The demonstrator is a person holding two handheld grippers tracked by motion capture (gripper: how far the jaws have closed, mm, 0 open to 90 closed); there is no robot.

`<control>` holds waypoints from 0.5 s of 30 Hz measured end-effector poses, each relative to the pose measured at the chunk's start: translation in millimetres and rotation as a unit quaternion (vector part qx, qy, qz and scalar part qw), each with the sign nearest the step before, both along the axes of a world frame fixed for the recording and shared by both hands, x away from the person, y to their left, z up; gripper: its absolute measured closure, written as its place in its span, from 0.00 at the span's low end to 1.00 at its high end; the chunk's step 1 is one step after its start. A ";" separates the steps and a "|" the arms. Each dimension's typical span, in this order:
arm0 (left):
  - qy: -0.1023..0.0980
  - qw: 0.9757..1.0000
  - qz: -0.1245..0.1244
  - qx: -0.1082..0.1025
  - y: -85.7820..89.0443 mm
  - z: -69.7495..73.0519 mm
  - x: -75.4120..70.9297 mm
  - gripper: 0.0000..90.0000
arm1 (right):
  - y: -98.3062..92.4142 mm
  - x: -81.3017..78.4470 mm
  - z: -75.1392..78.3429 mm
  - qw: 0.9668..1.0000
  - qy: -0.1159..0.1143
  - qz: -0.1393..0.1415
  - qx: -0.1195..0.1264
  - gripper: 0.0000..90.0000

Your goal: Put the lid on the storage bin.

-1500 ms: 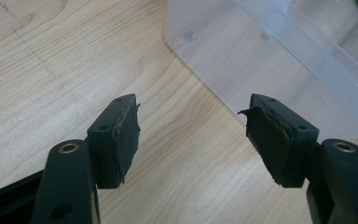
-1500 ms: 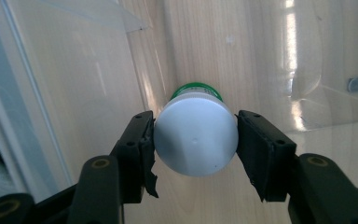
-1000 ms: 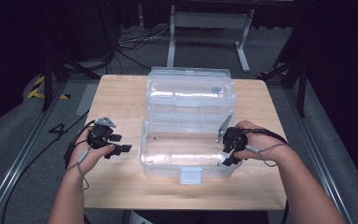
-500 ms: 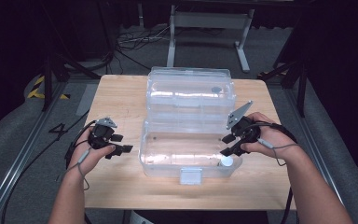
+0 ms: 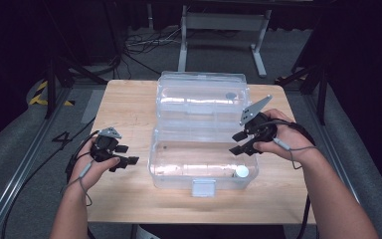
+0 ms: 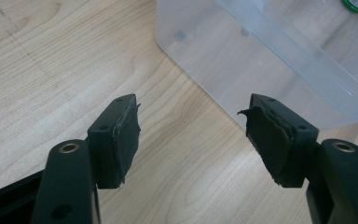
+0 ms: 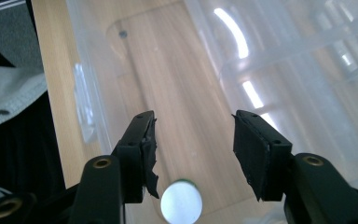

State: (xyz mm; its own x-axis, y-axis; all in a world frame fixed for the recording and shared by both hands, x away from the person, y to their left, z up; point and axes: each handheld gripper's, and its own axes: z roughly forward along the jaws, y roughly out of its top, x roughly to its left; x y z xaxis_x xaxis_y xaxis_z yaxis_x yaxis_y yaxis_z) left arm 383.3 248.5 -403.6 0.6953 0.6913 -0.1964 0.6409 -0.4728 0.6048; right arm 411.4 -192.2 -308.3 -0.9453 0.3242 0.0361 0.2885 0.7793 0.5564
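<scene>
Holding my right gripper [image 5: 242, 143] above the open clear plastic box [image 5: 202, 164], I have its jaws spread apart with nothing between them; they have just been narrowing a little. Below it, in the near right corner of the box's lower tray, stands a small round object with a white top [image 5: 241, 172], apart from the jaws. In the right gripper view that white-topped object [image 7: 181, 203] sits on the tray floor under the gap between the jaws, nearer the left one and not touching either.

The box lies in the middle of the wooden counter [image 5: 124, 107], its lid [image 5: 202, 94] folded back away from me, with a small dark round spot near the lid's right end. A latch tab [image 5: 203, 187] sticks out from the tray's near wall.

My left gripper [image 5: 124, 160] hovers over the counter just left of the box, jaws wide apart and empty. In the left gripper view it [image 6: 191, 135] points toward the box's corner [image 6: 205, 60], clear of the wall.
</scene>
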 end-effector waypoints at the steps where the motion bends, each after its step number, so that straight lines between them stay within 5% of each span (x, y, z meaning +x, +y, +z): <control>1: -0.001 1.000 0.001 0.001 0.4 -0.1 -0.7 0.39 | 1.5 1.5 2.7 1.000 -0.004 -0.002 0.004 0.55; 15: 0.004 1.000 0.006 0.002 6.8 -2.6 -13.5 0.39 | 26.7 38.9 31.5 0.997 -0.041 -0.042 0.059 0.56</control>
State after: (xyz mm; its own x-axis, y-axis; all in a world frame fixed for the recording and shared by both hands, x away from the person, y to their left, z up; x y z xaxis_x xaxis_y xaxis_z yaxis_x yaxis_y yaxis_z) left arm 369.8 255.3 -406.2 0.6855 0.7007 -0.1980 0.6509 -0.4678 0.5979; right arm 450.3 -165.5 -276.8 -0.9163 0.4005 0.0018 0.2993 0.6820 0.6673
